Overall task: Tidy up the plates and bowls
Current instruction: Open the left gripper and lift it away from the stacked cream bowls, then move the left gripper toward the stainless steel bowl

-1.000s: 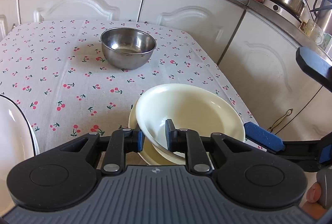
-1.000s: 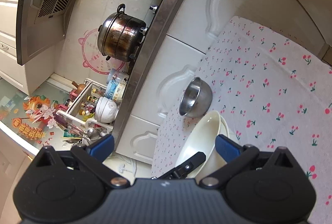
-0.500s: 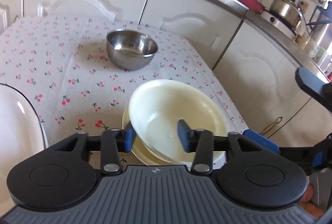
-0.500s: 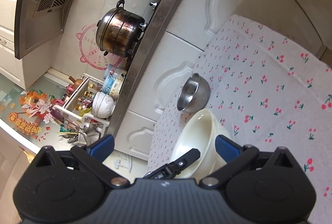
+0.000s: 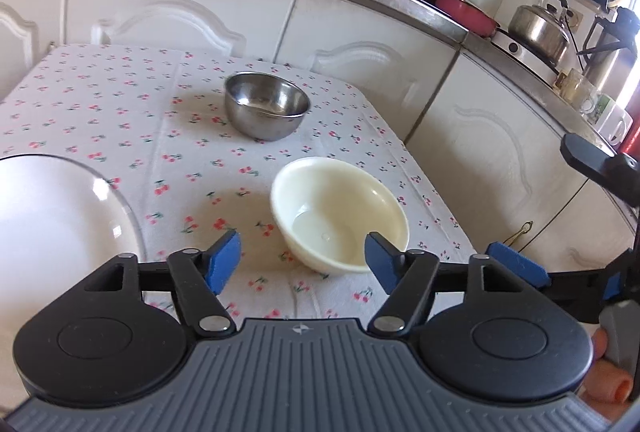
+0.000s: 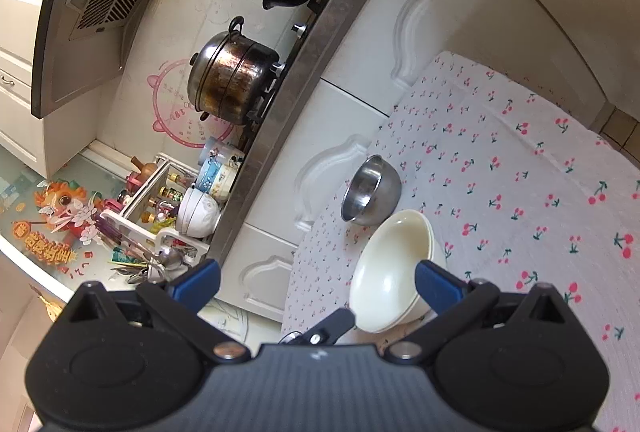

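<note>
While you hold both tools over the cloth, this is how things stand.
Left tongs (image 5: 302,258): your jaws have just been opening and stand wide apart, nothing between the blue pads; the right pad overlaps the near rim of the cream bowl in view, but no grip shows.
Right tongs (image 6: 318,282): spread wide and empty, the picture rolled sideways; the bowl shows beyond them.
Cream bowl (image 5: 340,212): upright on the counter (image 5: 100,104) with its cherry-print cloth, near the right-hand edge; from your right camera it appears nested in a second cream bowl.
Steel bowl (image 5: 267,110): upright, farther back, near the cream one but apart from it.
White plate (image 5: 52,224): at the left edge of your left view.
Cabinets (image 5: 360,32): white doors behind the counter.
</note>
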A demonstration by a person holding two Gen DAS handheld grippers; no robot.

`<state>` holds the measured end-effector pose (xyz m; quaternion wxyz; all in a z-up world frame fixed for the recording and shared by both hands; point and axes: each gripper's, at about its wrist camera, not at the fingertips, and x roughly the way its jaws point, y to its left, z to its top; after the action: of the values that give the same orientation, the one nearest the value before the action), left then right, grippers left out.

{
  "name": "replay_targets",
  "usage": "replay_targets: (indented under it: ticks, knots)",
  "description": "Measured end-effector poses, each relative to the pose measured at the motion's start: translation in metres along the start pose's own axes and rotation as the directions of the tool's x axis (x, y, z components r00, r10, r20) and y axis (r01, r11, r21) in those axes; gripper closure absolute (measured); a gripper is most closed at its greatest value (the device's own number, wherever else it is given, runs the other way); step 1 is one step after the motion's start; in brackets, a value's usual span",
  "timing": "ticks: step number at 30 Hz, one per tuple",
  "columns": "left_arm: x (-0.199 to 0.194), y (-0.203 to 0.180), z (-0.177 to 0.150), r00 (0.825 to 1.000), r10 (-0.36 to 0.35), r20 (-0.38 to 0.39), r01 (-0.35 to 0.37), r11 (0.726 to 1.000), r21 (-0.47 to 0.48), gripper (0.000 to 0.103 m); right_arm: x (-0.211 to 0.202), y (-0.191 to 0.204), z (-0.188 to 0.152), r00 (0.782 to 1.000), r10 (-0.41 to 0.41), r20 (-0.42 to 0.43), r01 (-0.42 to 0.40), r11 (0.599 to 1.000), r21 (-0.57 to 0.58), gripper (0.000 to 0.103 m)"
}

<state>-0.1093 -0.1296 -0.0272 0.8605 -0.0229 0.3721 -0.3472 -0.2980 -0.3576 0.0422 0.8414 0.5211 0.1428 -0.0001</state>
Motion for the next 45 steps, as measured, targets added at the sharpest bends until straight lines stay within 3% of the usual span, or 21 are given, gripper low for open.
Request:
replay_targets:
  ticks: [6,17,24,35,45]
  knots:
    - [-0.038,0.001,-0.009,0.999,0.029,0.035,-0.03,0.999,0.023,0.005,-0.011,0.017,-0.006,0.999,-0.032,0.019,0.032,0.999,-0.03,0.0]
    - [-0.119,0.021,-0.009,0.985,0.054,0.166,-0.049,0.998,-0.039,0.004,-0.035,0.075,-0.027,0.999,-0.037,0.04,0.043,0.986,-0.159,0.0]
    - [-0.145,0.042,-0.018,0.975,0.069,0.21,-0.051,0.995,-0.091,0.003,-0.042,0.115,-0.043,0.999,-0.021,0.047,0.032,0.968,-0.251,0.0]
    - [-0.146,0.074,-0.02,0.975,0.07,0.212,-0.032,0.984,-0.178,0.003,-0.021,0.155,-0.053,0.998,-0.033,0.052,0.047,0.958,-0.282,0.0]
    - [-0.115,0.07,0.003,0.975,0.136,0.174,-0.092,0.967,-0.237,0.003,0.047,0.114,-0.011,0.999,-0.051,0.019,0.054,0.982,-0.181,0.0]
